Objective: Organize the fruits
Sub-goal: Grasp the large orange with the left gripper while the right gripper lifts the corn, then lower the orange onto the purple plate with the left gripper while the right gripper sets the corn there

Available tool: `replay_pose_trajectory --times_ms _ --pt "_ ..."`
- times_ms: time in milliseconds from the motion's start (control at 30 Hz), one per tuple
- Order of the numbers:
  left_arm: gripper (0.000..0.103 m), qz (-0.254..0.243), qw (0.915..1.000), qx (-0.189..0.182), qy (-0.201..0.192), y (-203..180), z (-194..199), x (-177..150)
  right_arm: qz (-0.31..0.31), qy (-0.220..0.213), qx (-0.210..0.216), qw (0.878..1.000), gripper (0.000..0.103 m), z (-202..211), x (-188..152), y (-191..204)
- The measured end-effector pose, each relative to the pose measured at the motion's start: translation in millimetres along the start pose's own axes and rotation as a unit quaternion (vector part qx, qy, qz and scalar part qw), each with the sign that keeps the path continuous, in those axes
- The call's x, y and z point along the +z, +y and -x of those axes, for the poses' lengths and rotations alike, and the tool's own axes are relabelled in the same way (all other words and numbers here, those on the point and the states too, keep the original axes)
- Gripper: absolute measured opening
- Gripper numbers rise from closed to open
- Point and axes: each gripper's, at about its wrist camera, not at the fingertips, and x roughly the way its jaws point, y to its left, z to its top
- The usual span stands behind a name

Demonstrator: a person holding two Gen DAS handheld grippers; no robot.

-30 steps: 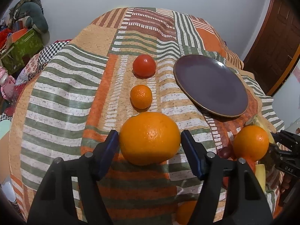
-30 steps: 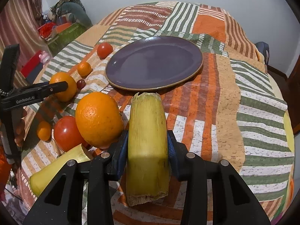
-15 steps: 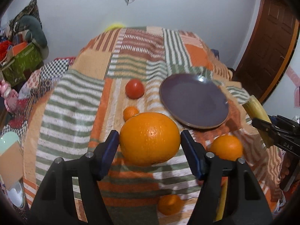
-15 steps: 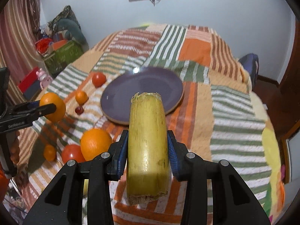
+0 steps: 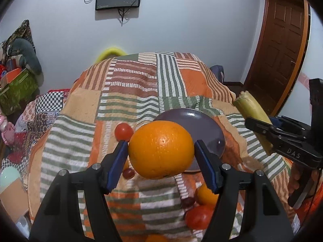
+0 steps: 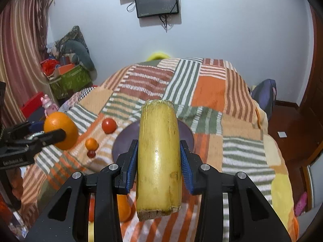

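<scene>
Left hand-held gripper [image 5: 161, 151]: pinching a large round orange [image 5: 161, 149] between blue pads, held clear above the striped patchwork cloth [image 5: 129, 92] of the tabletop. Beyond and just right of it: round dark purple plate [image 5: 214, 129], partly hidden by the orange. Ahead-left: red tomato [image 5: 123, 131]. Below the left finger: small dark red grape [image 5: 128, 173].

Right hand-held gripper [image 6: 159, 161]: clamped on a thick yellow cut cane segment [image 6: 158, 157], lifted above the plate. Seen only in the right wrist view: small tangerine [image 6: 91, 143] left of the plate. Seen only in the left wrist view: a second tomato [image 5: 198, 216] and another orange [image 5: 207, 194] lying below the right finger.
</scene>
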Motion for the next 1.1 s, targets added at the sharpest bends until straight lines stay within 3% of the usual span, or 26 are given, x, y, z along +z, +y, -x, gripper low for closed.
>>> replay_pose_trajectory --times_ms 400,700,767,800,833,933,1100 --pt "0.067 -0.013 0.9990 0.000 0.042 -3.1 -71.7 23.0 0.015 0.017 0.001 1.000 0.036 -55.4 19.1 2.2" --pt "0.066 -0.007 0.9964 -0.013 0.084 -0.3 -118.1 25.5 0.021 0.073 -0.002 0.997 0.036 -107.8 14.6 -6.4" --pt "0.063 -0.009 0.9959 -0.014 0.089 -1.5 -126.1 24.8 0.022 0.087 -0.001 0.996 0.036 -117.4 11.1 -7.3" --pt "0.049 -0.014 0.9961 -0.013 0.087 -2.8 -128.4 25.6 0.024 0.093 0.000 0.995 0.036 -121.2 9.7 -8.2" --pt "0.043 -0.022 0.9960 -0.009 0.086 -5.3 -130.1 27.8 0.024 0.096 -0.001 0.995 0.036 -124.2 7.8 -8.1" --pt "0.043 -0.024 0.9959 -0.023 0.085 -8.9 -134.1 35.3 0.023 0.108 -0.004 0.994 0.036 -133.5 1.2 -11.0" --pt "0.043 -0.033 0.9948 -0.003 0.096 -7.1 -143.5 31.3 0.021 0.123 0.005 0.992 0.036 -140.3 -3.9 -12.5"
